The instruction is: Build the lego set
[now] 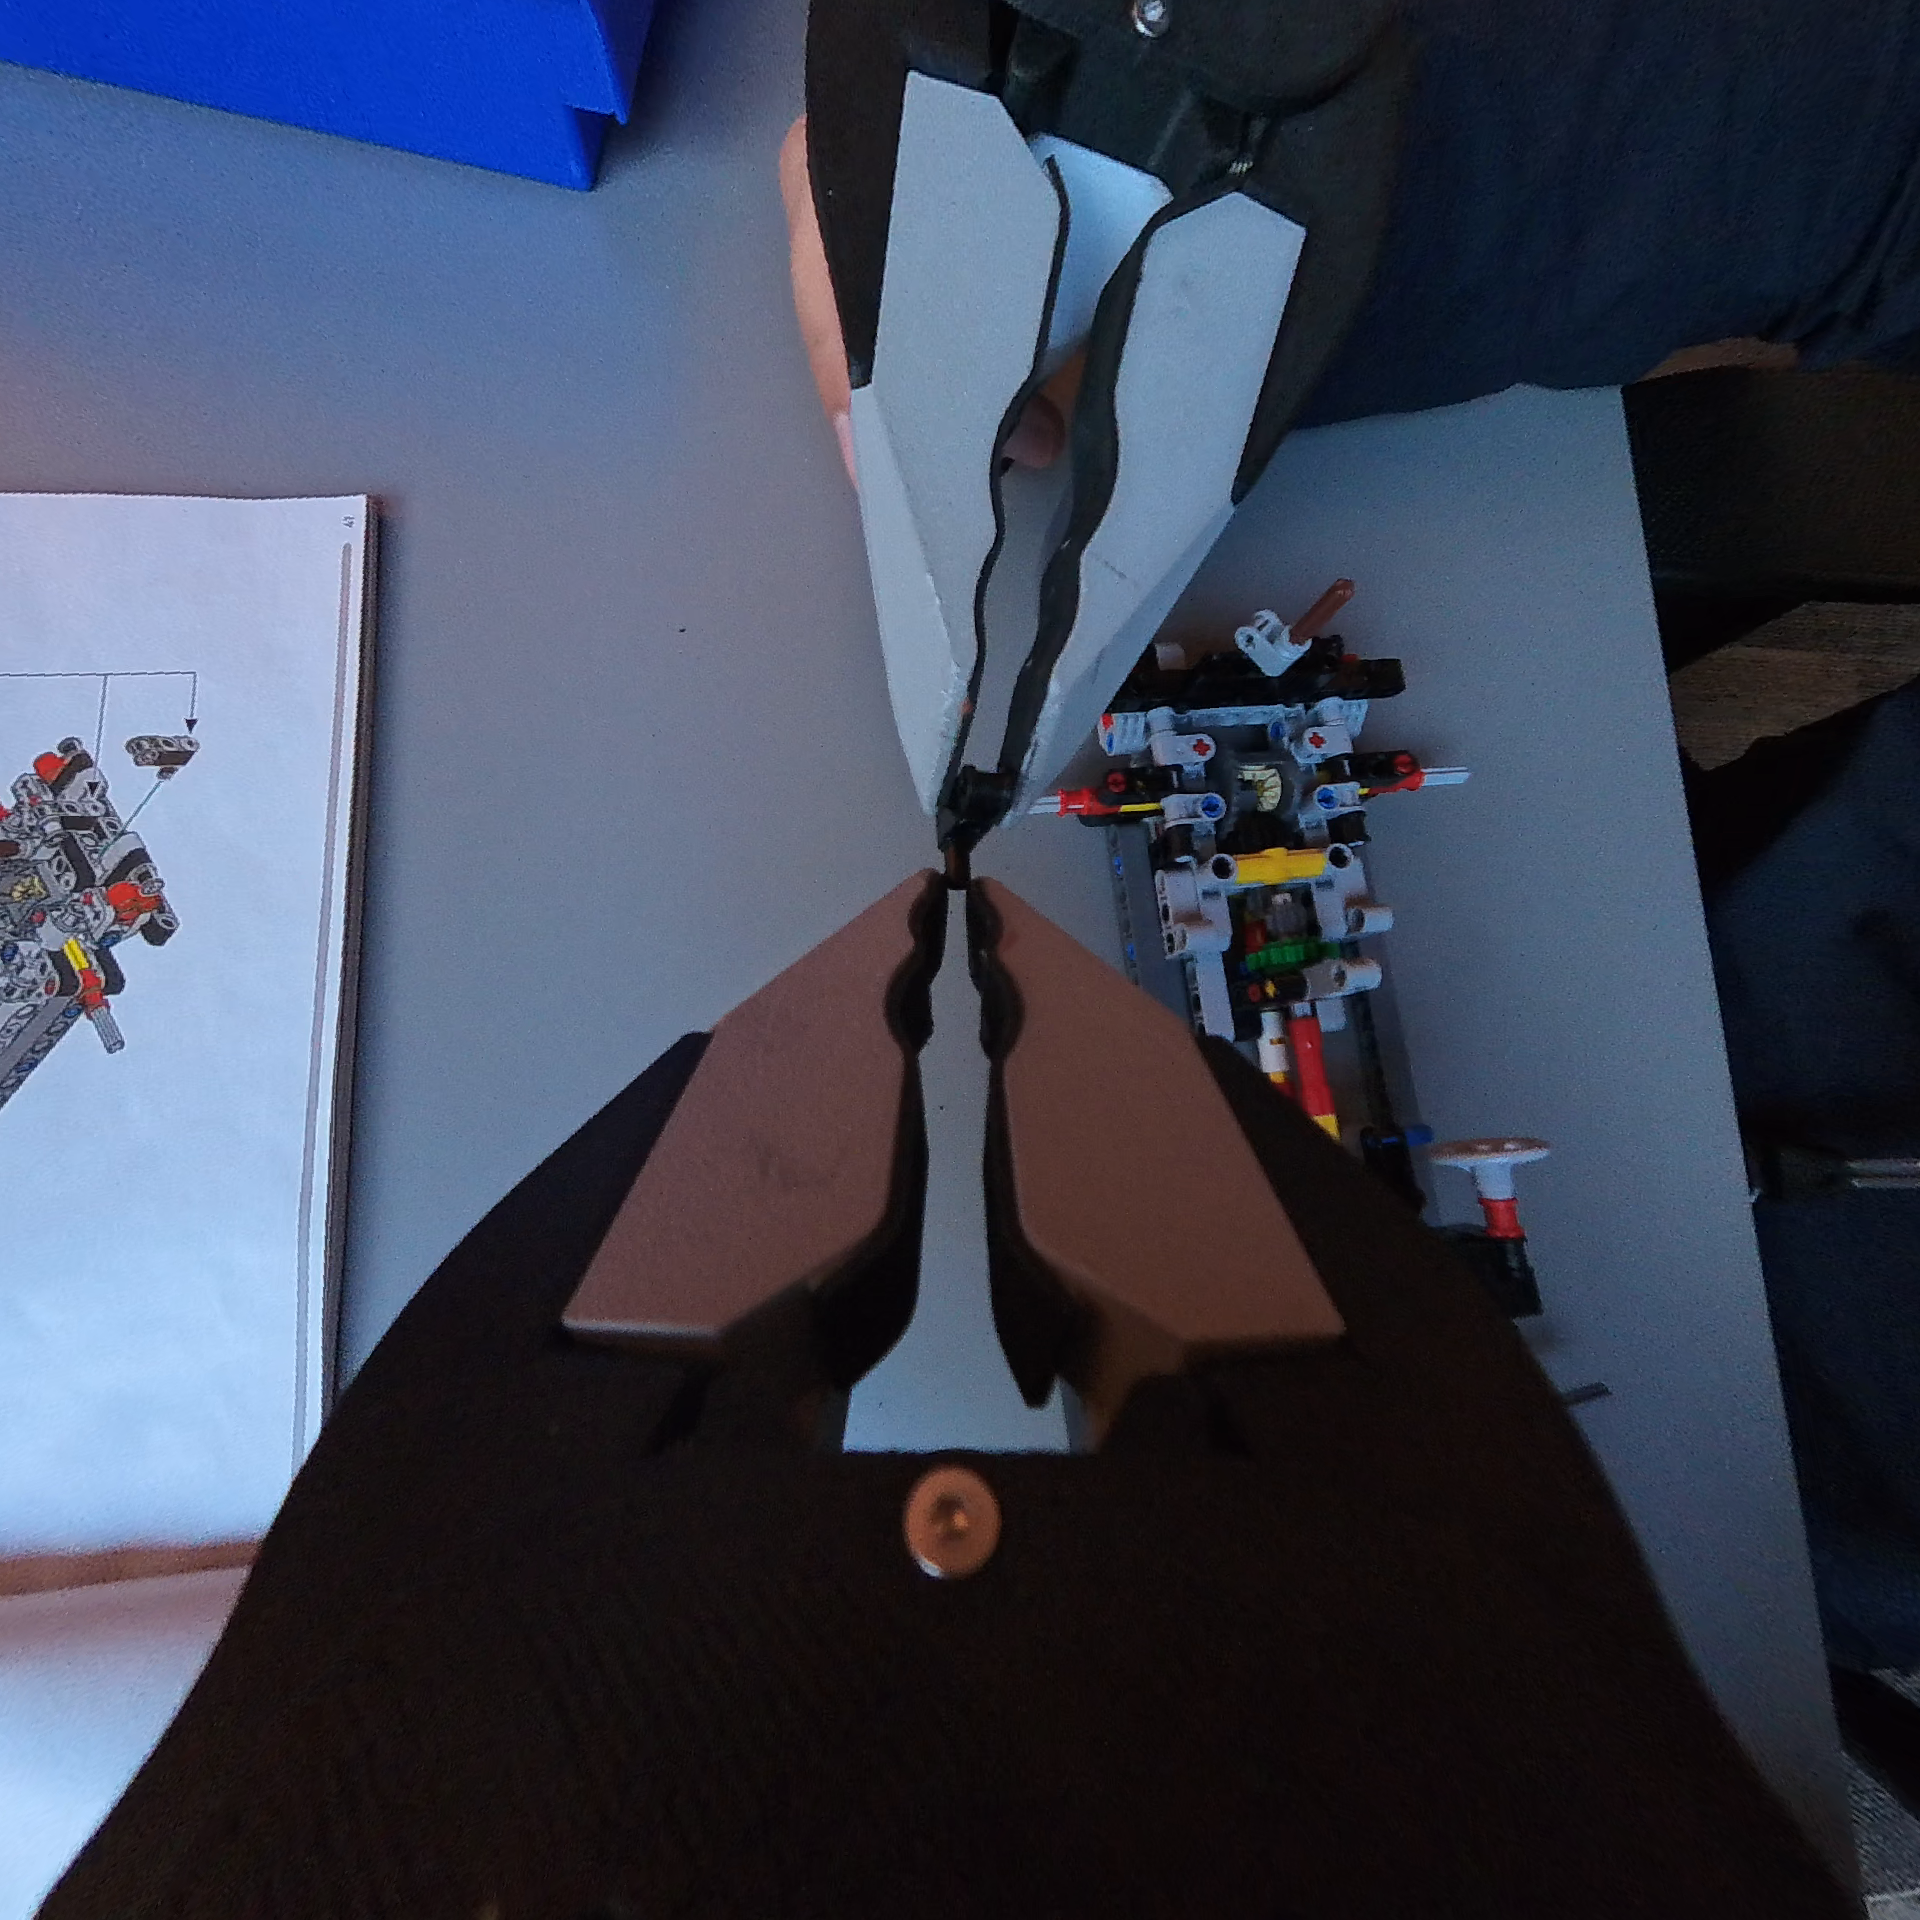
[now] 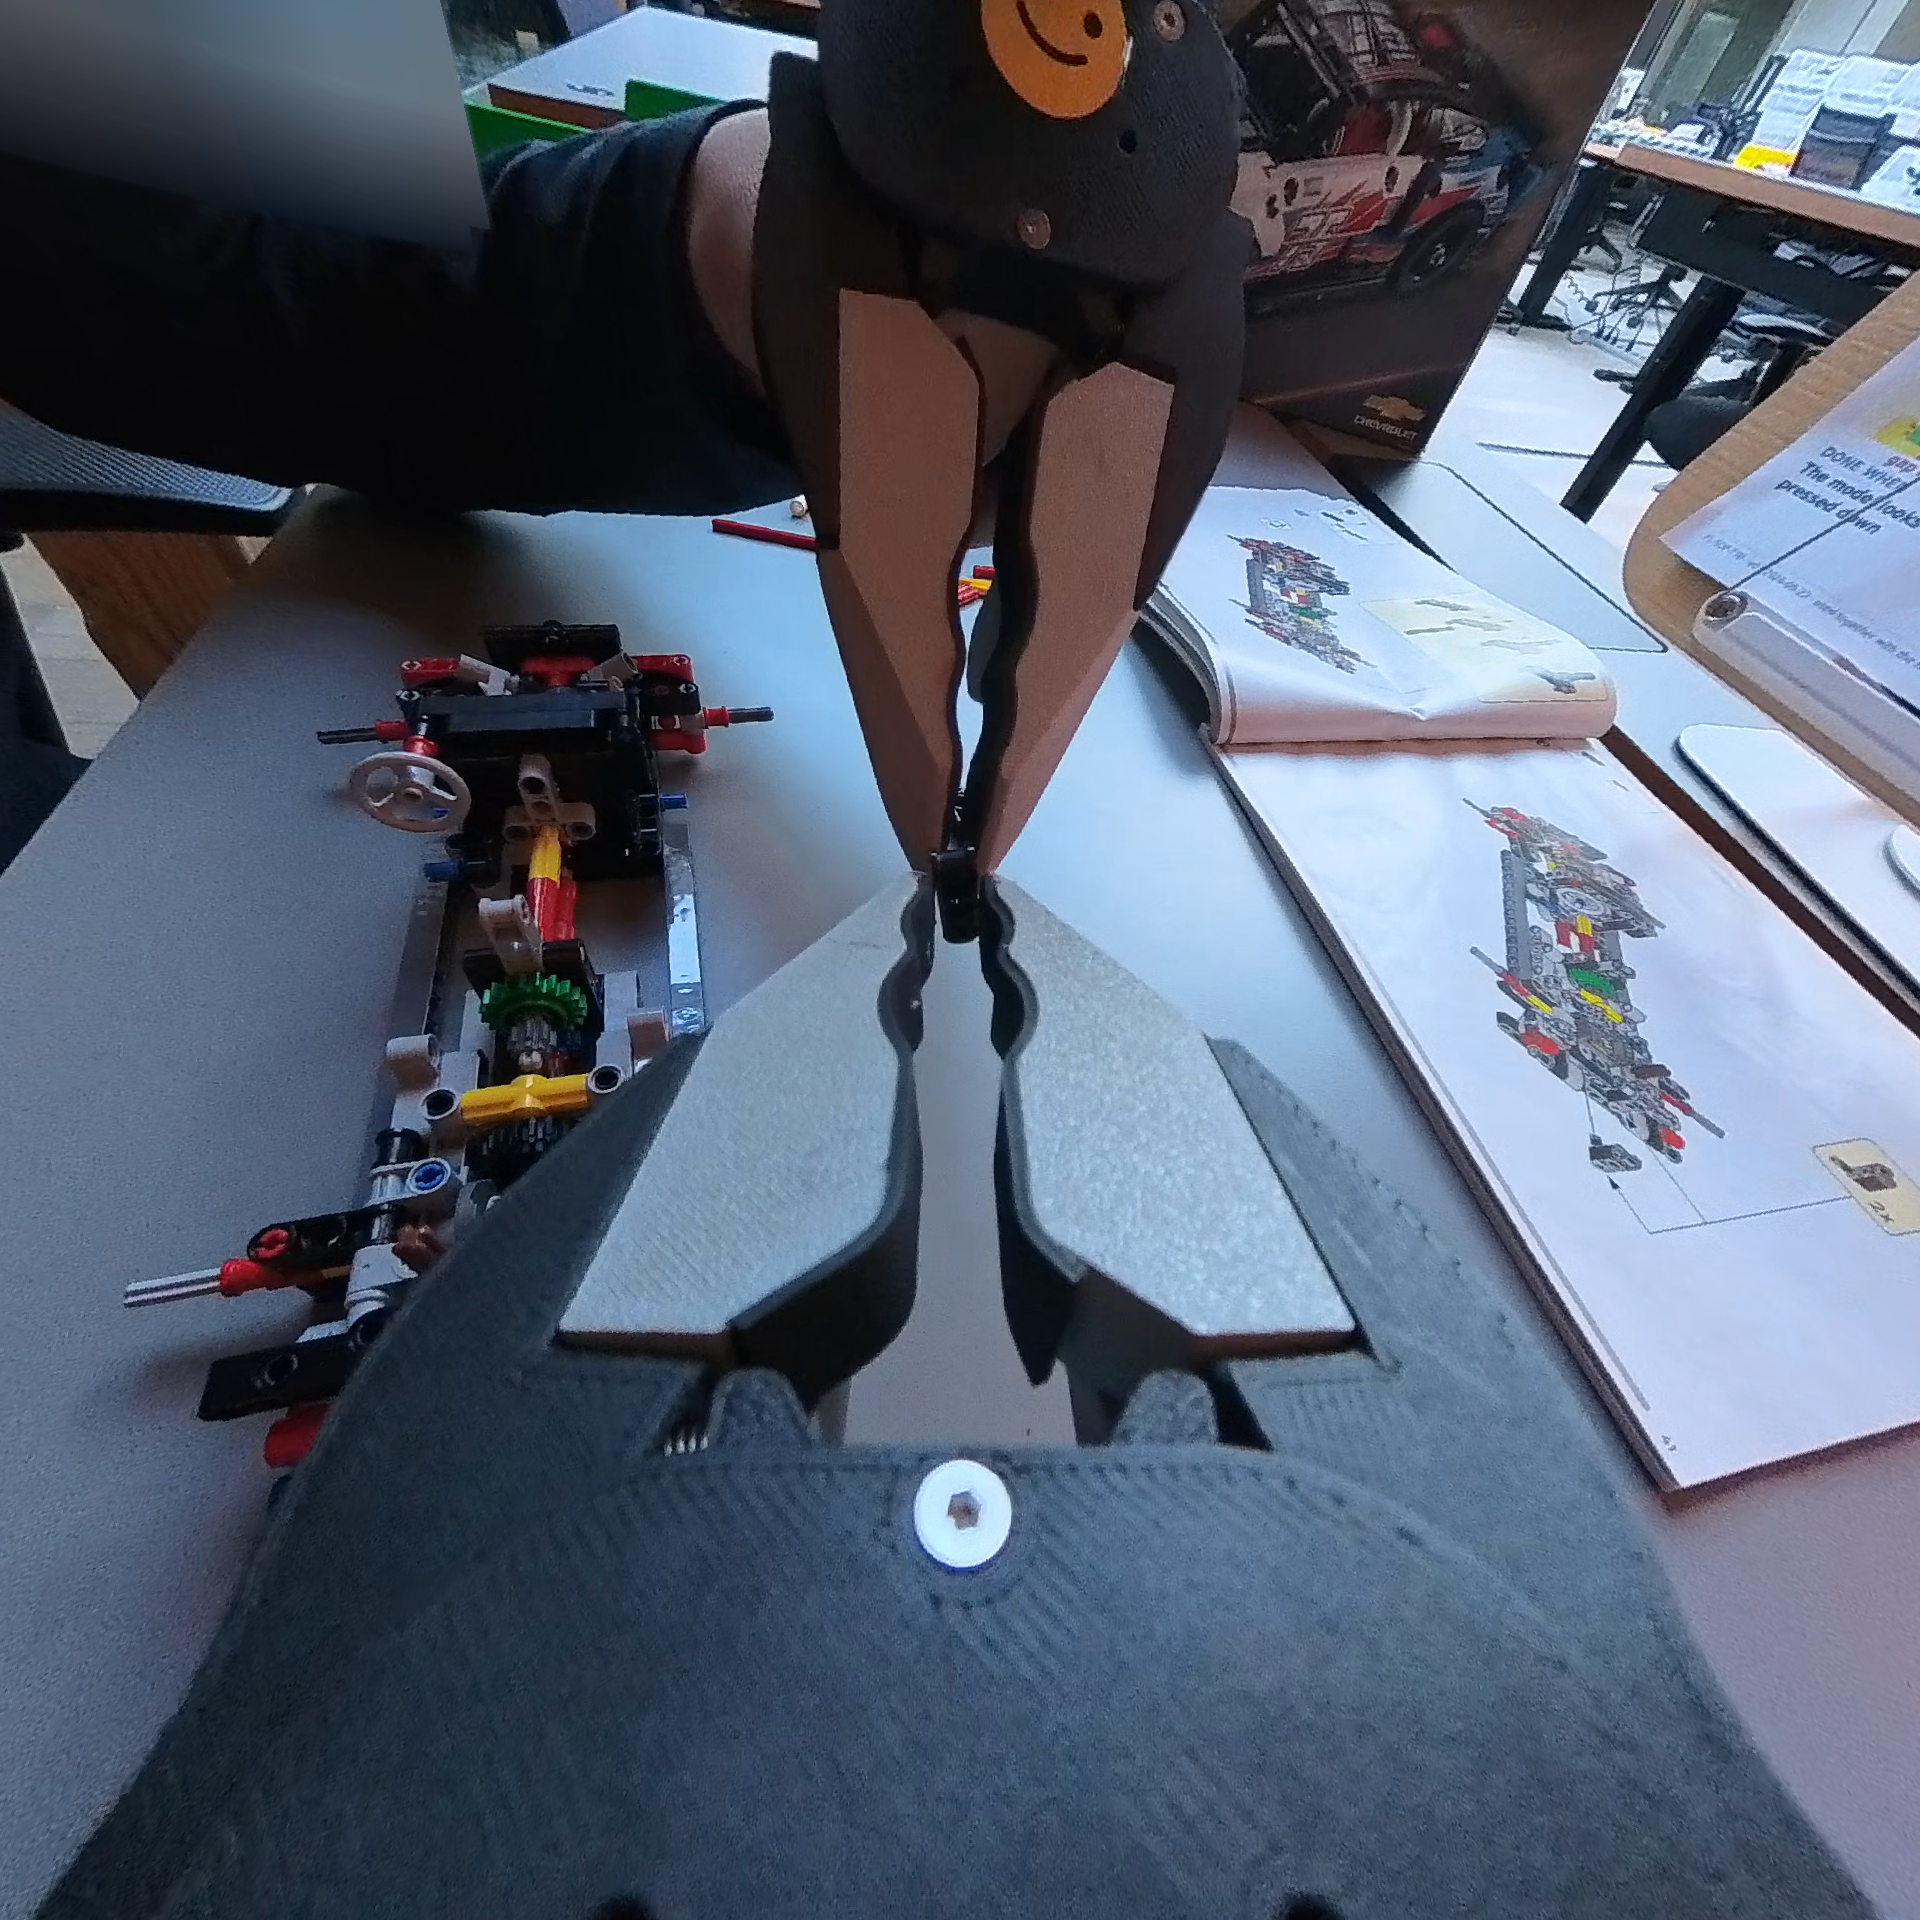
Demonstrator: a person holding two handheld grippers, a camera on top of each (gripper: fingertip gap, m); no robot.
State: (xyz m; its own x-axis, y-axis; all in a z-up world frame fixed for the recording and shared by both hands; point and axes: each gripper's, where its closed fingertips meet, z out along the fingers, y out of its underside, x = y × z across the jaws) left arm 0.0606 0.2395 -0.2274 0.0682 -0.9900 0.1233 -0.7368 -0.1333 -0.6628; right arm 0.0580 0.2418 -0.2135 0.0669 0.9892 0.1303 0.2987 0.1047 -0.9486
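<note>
My two grippers meet tip to tip above the grey table (image 1: pixel 582 644). In the left wrist view my left gripper (image 1: pixel 954 881), with brown fingers, is shut on a small dark pin (image 1: pixel 954 864). This pin sticks out of a small black connector piece (image 1: pixel 977 795). My right gripper (image 1: pixel 977 808), with grey fingers, comes in from the top and is shut on that black piece. In the right wrist view the black piece (image 2: pixel 958 909) sits pressed between my right gripper's (image 2: pixel 954 896) pads. The left gripper's (image 2: pixel 956 847) tips pinch its far end.
A part-built brick car chassis (image 1: pixel 1268 831) lies beside the grippers; it also shows in the right wrist view (image 2: pixel 520 935). An open instruction booklet (image 1: pixel 177 935) (image 2: pixel 1507 1039) lies on the other side. A blue box (image 1: pixel 312 73) and a printed car box (image 2: pixel 1403 208) stand further off. A person's dark sleeve (image 2: pixel 364 343) is behind. Less than 4 cm separates the two grippers' tips.
</note>
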